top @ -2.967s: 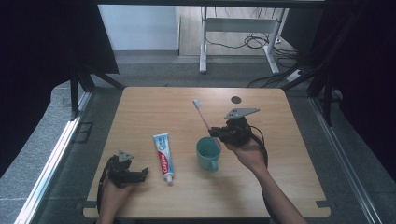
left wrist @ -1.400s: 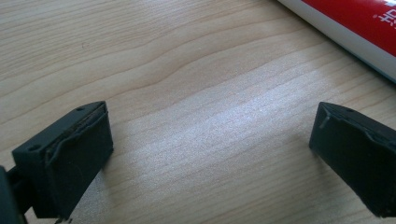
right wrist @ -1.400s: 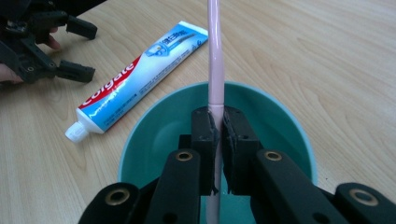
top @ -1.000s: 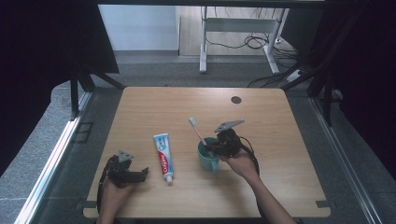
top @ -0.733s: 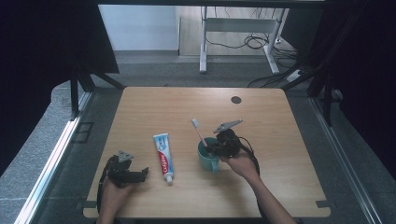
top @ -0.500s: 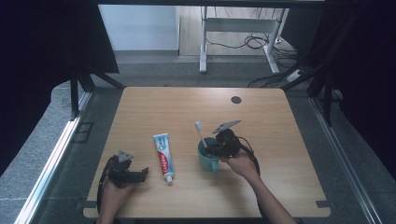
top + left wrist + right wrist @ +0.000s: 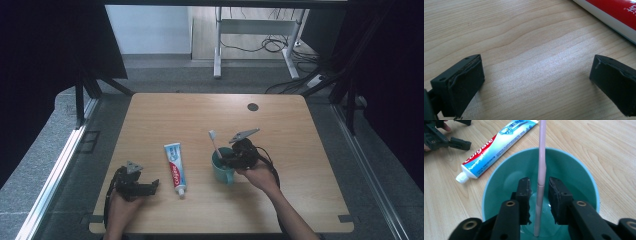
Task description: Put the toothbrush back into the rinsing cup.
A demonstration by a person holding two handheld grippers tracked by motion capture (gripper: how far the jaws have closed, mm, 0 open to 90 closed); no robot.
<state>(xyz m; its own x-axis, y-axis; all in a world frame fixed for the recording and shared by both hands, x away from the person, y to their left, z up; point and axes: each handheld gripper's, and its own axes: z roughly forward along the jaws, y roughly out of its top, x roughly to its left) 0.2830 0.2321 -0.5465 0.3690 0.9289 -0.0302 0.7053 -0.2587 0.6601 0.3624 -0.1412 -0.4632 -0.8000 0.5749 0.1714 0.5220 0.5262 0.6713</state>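
- Left gripper (image 7: 150, 187): black, blocky square jaws, small grey three-cornered plate on top.
- Right gripper (image 7: 539, 195): black jaws on arms with round bolt holes, black trailing cable.
- Forearms bare.

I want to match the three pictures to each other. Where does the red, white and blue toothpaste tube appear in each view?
High view: the red, white and blue toothpaste tube lies left of centre, beside the teal cup.
Left gripper view: its red and white edge crosses the top right corner.
Right gripper view: it lies at upper left, cap toward the camera.
Shared landmark: the light wooden table.
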